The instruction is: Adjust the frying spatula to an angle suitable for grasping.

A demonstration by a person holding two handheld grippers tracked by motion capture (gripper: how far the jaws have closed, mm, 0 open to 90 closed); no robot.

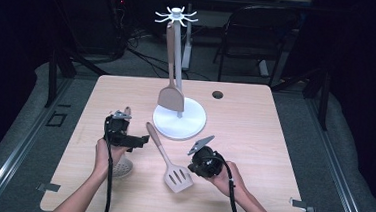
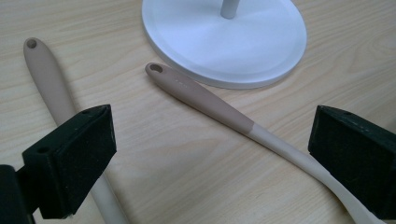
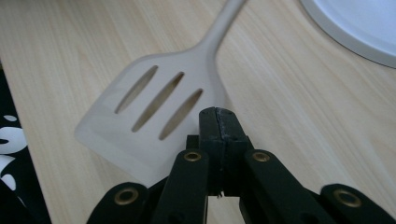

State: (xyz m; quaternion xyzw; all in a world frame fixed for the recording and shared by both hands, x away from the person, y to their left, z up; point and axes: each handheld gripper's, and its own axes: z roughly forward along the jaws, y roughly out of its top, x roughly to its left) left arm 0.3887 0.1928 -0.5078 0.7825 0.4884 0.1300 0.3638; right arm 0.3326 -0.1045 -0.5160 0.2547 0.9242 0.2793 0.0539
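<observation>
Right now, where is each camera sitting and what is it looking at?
High view: above the person's side, looking down the table; both forearms, left gripper, right gripper.
Left gripper view: on the left gripper, jaws apart, facing two handles and the white stand base.
Right gripper view: on the right gripper, jaws together, over the slotted spatula.
All share that spatula.

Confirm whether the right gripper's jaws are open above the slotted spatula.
No: the right gripper has its two black jaws pressed together, nothing between them, just over the slotted spatula.

Beige slotted spatula (image 1: pixel 172 165) with a brown handle end, white stand (image 1: pixel 180 118), pale wood-grain table (image 1: pixel 253 140)
</observation>
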